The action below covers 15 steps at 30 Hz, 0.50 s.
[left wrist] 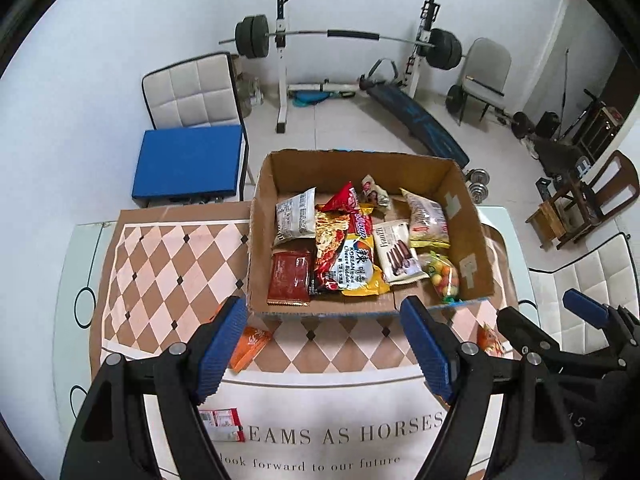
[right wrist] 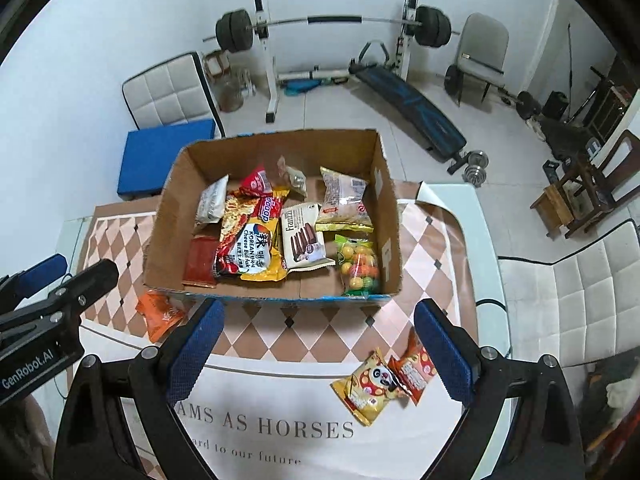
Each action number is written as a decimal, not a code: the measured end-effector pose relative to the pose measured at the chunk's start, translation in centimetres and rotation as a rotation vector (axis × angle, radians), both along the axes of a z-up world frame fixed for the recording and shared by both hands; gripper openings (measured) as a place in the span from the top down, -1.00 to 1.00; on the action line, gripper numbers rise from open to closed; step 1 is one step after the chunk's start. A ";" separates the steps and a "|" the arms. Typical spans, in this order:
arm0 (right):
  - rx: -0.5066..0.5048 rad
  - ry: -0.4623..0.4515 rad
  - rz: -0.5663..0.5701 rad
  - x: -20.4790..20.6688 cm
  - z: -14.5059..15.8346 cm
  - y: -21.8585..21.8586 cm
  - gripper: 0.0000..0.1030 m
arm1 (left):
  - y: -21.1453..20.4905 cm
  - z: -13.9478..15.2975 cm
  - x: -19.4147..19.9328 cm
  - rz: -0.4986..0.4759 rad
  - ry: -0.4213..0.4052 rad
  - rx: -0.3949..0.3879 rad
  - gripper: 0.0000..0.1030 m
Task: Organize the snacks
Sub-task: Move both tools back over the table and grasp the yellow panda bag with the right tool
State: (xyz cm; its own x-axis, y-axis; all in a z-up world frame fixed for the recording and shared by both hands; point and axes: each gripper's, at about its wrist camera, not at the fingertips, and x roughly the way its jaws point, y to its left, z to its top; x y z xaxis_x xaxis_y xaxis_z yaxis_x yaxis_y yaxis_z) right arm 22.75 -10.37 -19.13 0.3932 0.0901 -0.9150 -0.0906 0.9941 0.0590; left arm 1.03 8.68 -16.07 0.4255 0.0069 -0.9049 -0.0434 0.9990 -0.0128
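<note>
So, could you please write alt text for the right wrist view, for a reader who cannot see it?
An open cardboard box full of snack packets sits on a checkered tablecloth. The right gripper hangs open and empty above the near edge. A yellow panda packet, a red-orange packet and an orange packet lie outside the box.

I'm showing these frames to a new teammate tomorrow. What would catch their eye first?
Probably the open cardboard box mid-table, crowded with bright packets, the yellow-red noodle pack at its centre. Next, the snacks outside it: a yellow panda packet near the right gripper and an orange packet at the box's front left corner. Behind, a loaded barbell spans the wall.
</note>
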 end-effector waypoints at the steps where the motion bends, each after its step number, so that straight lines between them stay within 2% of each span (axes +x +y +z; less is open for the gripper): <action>1: 0.002 -0.008 0.002 -0.6 0.4 0.0 -0.90 | -0.1 0.3 -0.5 -0.004 -0.008 0.000 -0.52; 6: 0.042 -0.013 -0.007 -2.6 2.0 -0.4 -0.90 | -0.4 1.4 -2.4 0.005 -0.042 -0.008 -0.52; 9: 0.099 0.033 -0.038 -3.2 1.1 -1.6 -0.90 | -0.8 0.6 -3.2 0.015 -0.032 0.017 -0.52; 12: 0.142 0.126 -0.111 -3.5 -2.0 -3.9 -0.90 | -0.8 -1.4 -3.8 0.036 0.001 0.034 -0.52; 15: 0.172 0.241 -0.212 -3.7 -6.6 -6.8 -0.90 | -0.5 -5.2 -4.2 0.082 0.083 0.026 -0.52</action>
